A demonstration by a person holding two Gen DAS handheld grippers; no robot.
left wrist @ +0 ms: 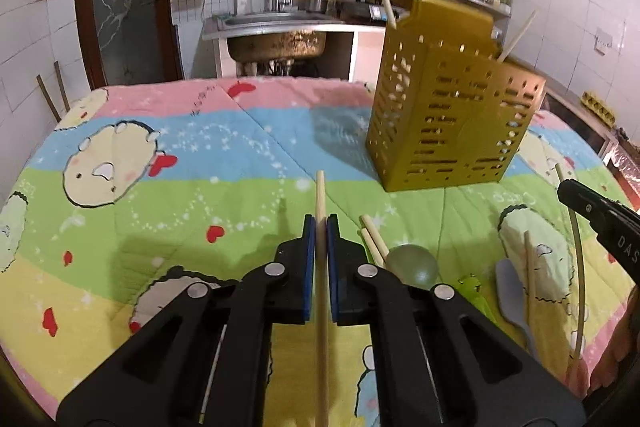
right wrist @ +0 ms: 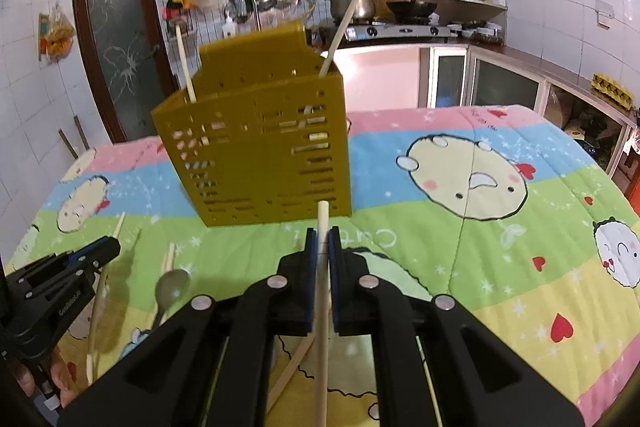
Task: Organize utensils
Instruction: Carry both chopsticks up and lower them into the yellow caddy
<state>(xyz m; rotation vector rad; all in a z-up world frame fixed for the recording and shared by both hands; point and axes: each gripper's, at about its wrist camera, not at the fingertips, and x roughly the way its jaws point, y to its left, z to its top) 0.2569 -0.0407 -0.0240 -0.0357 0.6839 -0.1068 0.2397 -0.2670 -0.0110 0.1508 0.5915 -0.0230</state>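
Above the quilt, each gripper (left, right) clenches one chopstick. Either long stick could pivot between the pads, miss the holder, or knock it over.

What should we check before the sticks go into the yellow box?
1. Left tongs shut on a chopstick: ok.
2. Right tongs shut on a second chopstick: ok.
3. Yellow holder standing upright on the quilt: ok.
4. Room left inside the holder, which already has chopsticks poking out: cannot tell.
5. Both tongs apart from each other: ok.
6. Table all tidy: not ok; a spoon and loose chopsticks lie on the quilt.
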